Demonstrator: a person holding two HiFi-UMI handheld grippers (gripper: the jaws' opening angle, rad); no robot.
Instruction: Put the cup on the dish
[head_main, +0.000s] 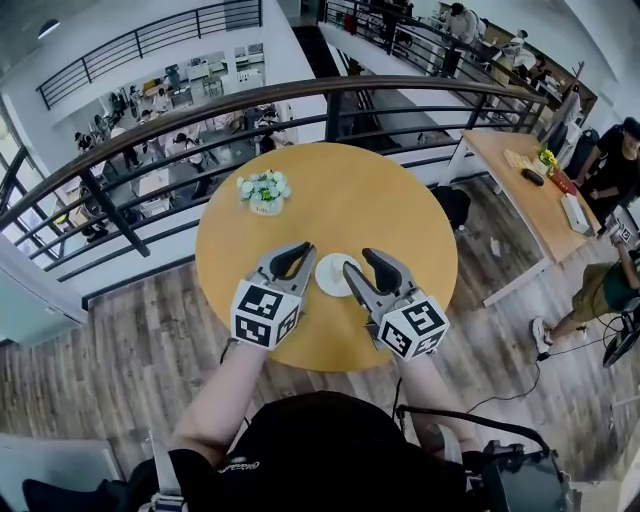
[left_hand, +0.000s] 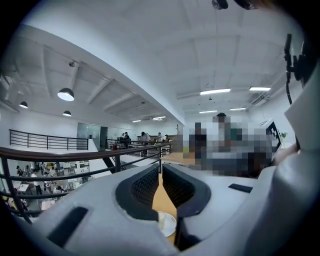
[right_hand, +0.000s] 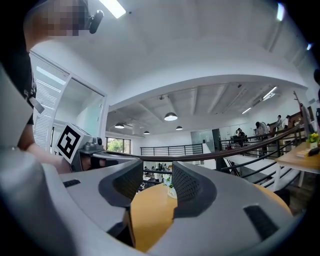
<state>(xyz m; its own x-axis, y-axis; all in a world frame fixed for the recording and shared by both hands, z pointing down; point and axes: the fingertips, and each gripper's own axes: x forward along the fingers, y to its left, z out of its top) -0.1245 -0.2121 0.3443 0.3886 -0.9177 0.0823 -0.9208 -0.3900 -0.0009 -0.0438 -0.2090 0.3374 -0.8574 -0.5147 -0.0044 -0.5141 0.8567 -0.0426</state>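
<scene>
Dish between closed left hand-held gripper and parted right hand-held gripper, flowers beyond.

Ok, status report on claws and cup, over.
Left claw shut, empty. Right claw open, empty. Cup on dish, between both claws. Flower pot well clear.

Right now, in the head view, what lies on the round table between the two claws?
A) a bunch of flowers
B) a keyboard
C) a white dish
C: the white dish lies between the left claw and the right claw; the flowers stand farther off, by the railing.
</scene>
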